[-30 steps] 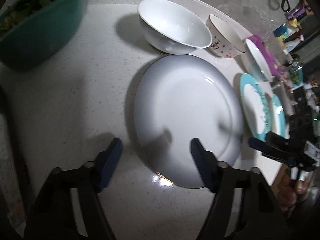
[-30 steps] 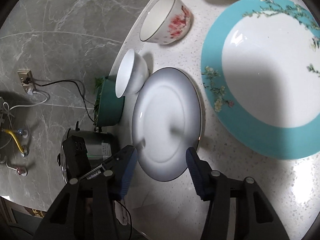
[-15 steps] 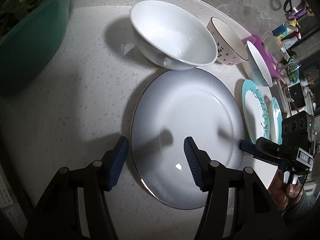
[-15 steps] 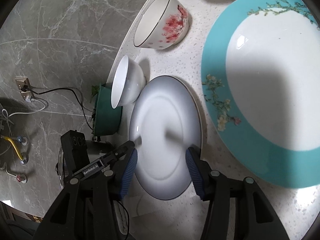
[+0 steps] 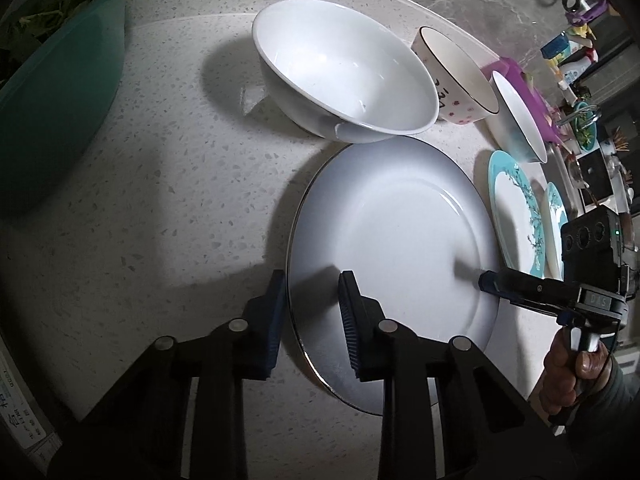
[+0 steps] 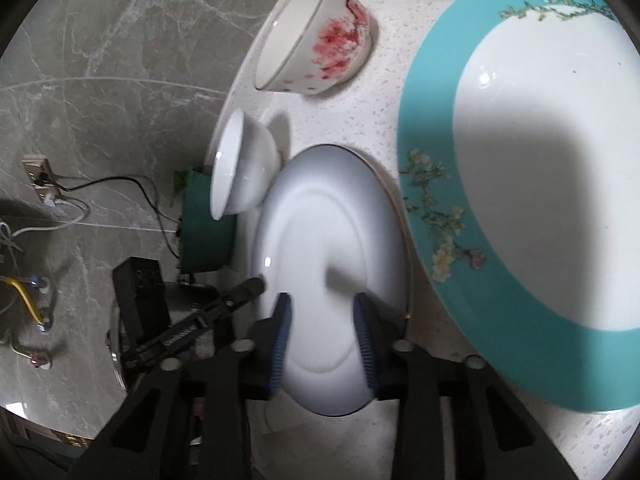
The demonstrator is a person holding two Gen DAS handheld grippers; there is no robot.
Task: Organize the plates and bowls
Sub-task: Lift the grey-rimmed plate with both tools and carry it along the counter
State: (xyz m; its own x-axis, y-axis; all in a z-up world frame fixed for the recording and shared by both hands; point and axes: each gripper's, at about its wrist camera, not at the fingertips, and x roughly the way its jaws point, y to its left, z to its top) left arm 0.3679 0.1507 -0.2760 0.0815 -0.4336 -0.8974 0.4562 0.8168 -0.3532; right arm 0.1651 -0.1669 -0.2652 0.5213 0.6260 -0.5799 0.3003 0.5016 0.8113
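Note:
A white plate (image 5: 392,232) with a thin dark rim lies on the speckled counter (image 5: 160,208). My left gripper (image 5: 312,276) straddles its left rim, one finger outside the edge and one on the plate's face, jaws closing and pads touching it. In the right wrist view the same plate (image 6: 328,232) fills the gap between the closing fingers of my right gripper (image 6: 322,298), which holds its opposite rim. The right gripper (image 5: 494,286) also shows at the plate's far right edge in the left wrist view. A deep white bowl (image 5: 344,76) stands just behind the plate.
A blossom-printed cup (image 6: 316,36) and another white bowl (image 5: 516,116) stand further along. A large teal-rimmed plate (image 6: 520,200) lies right beside the white plate, a second teal plate (image 5: 558,224) past it. A green bowl of leaves (image 5: 52,92) is at the left. The counter's curved edge drops to a marble floor (image 6: 100,80).
Both grippers have narrowed from wide open onto opposite rims of the white plate. The left gripper first slid in toward the plate's left edge, then held still.

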